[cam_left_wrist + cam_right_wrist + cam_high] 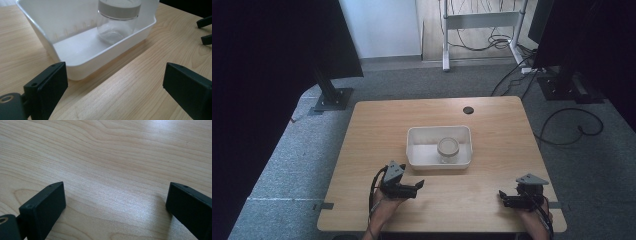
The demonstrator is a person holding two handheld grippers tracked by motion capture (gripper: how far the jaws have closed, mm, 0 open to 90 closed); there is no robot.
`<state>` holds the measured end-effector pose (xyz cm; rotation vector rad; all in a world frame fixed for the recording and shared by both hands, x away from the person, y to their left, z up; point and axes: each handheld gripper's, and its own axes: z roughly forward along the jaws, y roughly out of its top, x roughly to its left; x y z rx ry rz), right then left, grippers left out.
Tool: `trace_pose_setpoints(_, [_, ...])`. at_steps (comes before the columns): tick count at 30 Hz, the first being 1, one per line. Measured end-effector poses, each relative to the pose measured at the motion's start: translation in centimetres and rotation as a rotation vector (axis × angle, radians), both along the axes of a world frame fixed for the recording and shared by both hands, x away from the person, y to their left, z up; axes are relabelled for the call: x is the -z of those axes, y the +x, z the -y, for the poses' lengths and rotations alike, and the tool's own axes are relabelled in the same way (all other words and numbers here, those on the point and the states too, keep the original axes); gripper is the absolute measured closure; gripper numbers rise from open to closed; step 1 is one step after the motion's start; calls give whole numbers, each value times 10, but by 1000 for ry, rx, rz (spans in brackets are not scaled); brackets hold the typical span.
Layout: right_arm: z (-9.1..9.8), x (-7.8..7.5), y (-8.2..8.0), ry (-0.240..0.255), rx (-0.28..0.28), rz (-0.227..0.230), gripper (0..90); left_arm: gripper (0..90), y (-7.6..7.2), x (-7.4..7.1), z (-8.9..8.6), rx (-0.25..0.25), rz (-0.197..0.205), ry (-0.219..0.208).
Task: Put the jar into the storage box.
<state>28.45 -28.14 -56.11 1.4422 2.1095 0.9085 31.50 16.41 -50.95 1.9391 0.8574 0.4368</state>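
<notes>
Left hand-held gripper (pixel 418 185): high view, low on the counter (pixel 492 120) at the near edge, jaws spread, holding nothing, aimed toward the tub.
Right hand-held gripper (pixel 503 197): high view, near right corner of the counter, well apart from the tub, jaws spread, holding nothing.
Tub (pixel 414 150): high view, white plastic, mid-counter, just beyond the left hand-held gripper.
Jar (pixel 447 149): high view, clear glass with pale lid, upright inside the tub, right of its centre.
Grommet hole (pixel 468 110): high view, far side of the counter, irrelevant.

Left gripper view, jaws: wide apart, bare wood between them.
Left gripper view, tub (pixel 82 68): near corner just ahead of the left jaw, not touched.
Left gripper view, jar (pixel 116 25): standing on the tub floor near the far wall, lid on.
Left gripper view, other hand-held gripper (pixel 205 31): jaw tips at the right edge, farther off.

Right gripper view, jaws: wide apart, plain counter (pixel 112 162) grain in between.

Progress: looks like the start. Jar untouched in the tub, no grasp made.
Left to do: my read, reach over the tub wall, close on the jar, lift it out; all pending.
</notes>
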Motion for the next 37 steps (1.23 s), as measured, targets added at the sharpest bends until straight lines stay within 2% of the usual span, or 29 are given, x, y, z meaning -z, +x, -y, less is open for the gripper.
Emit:
trace_pose_setpoints(13, [0, 0, 0, 0, 0, 0, 23, 56, -6, 15, -16, -41, -17, 10])
trace_pose_setpoints(18, [0, 0, 0, 0, 0, 0, 23, 56, -7, 22, -21, -68, -36, 36])
trace_pose_setpoints(25, [0, 0, 0, 0, 0, 0, 23, 56, -8, 31, -28, -113, -84, 69])
trace_pose_setpoints(37, [0, 0, 0, 0, 5, -3, 12, 56, -7, 41, -28, -126, -132, 131])
